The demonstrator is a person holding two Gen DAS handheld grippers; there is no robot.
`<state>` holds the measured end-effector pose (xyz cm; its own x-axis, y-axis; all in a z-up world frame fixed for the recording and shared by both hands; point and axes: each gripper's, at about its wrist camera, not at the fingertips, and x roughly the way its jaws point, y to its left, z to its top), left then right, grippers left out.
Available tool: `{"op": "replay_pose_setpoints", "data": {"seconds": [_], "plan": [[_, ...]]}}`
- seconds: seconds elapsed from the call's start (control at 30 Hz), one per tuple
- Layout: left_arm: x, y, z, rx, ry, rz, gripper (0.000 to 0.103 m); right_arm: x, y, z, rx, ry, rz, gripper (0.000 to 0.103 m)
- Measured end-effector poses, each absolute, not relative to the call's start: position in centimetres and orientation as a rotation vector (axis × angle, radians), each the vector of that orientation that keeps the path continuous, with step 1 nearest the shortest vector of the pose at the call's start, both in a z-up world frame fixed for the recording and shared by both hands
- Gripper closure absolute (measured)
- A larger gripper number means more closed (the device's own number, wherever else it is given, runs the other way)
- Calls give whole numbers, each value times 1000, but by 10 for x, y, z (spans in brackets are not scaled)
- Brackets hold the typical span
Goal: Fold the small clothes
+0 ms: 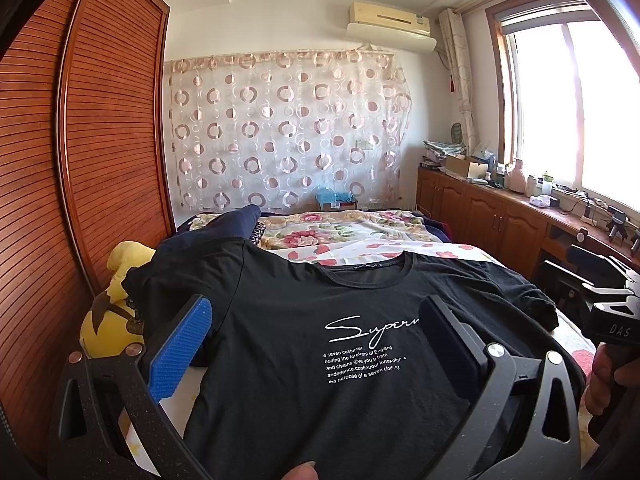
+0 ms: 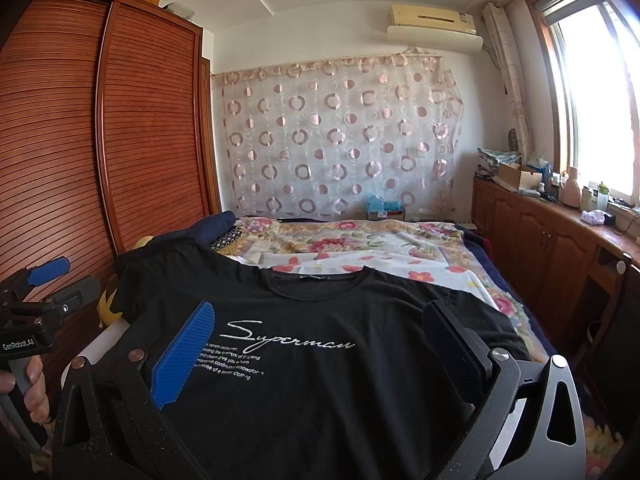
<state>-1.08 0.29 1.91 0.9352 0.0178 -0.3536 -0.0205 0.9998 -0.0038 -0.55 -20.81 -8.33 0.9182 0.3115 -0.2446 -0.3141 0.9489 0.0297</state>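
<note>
T-shirt: "Superman" | left gripper: "GenRobot.AI" | right gripper: "DAS"

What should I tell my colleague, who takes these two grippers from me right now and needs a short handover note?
Left gripper: open, holding nothing, above the shirt's chest.
Right gripper: open, holding nothing, also above the shirt.
Black T-shirt: spread print side up on the flowered bedspread, collar toward the far curtain, its left sleeve draped over the yellow plush toy, its right sleeve lying out to the side.
Done: shirt laid out.
Left: no fold shows yet; sleeves, sides and the final fold all remain.
</note>
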Motion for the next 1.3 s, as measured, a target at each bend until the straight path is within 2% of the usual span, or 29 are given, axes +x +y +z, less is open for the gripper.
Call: {"op": "replay_pose_setpoints", "data": {"seconds": [1.3], "plan": [[-12,1,18,-2,359,20,0,-8,-209,-87,-2,253,338,0]]}}
